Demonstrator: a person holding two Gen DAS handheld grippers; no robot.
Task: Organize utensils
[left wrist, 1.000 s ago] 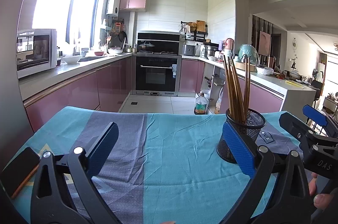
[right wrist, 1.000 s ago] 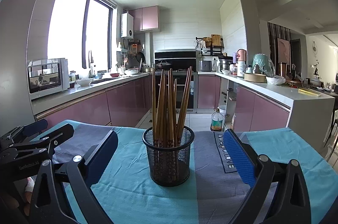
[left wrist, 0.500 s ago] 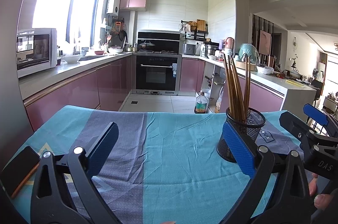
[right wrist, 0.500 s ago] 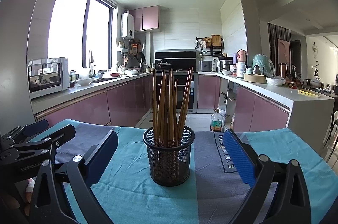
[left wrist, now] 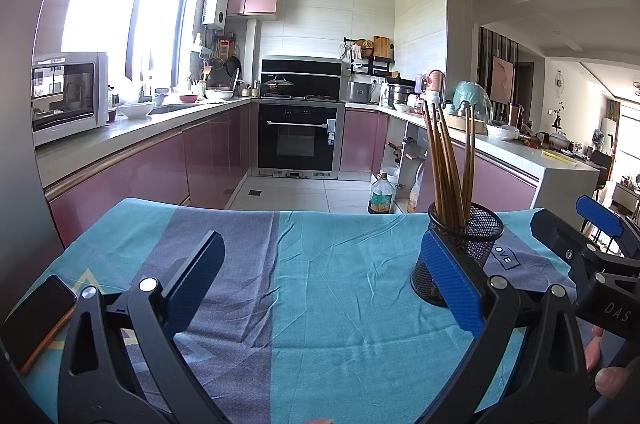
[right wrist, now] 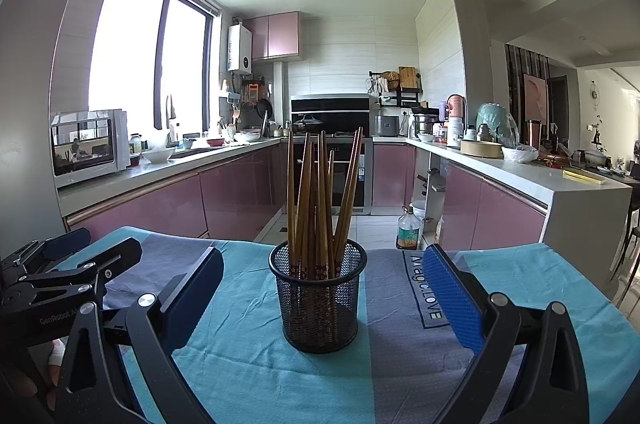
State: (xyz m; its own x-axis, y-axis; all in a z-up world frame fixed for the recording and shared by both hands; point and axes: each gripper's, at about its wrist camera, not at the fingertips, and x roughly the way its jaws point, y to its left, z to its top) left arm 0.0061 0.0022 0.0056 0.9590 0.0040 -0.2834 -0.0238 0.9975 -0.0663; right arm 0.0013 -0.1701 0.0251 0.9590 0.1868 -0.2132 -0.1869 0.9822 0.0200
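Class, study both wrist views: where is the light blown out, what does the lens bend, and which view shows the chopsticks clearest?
Left wrist view: the window is blown out white, counters and ceiling curve with the fisheye, corners go dark, and the holder is partly hidden behind a gripper pad. Right wrist view: the window glares too, the ceiling reflects light, yet the chopsticks stand central and sharp.

In the left wrist view, the left gripper's blue right finger pad (left wrist: 451, 286) covers the lower left of the black mesh cup (left wrist: 476, 236), and the phone (left wrist: 34, 320) is cut off at the left edge. In the right wrist view, the mesh hides the chopsticks' (right wrist: 320, 192) lower ends; printed tablecloth lettering (right wrist: 427, 287) is partly behind the right pad.
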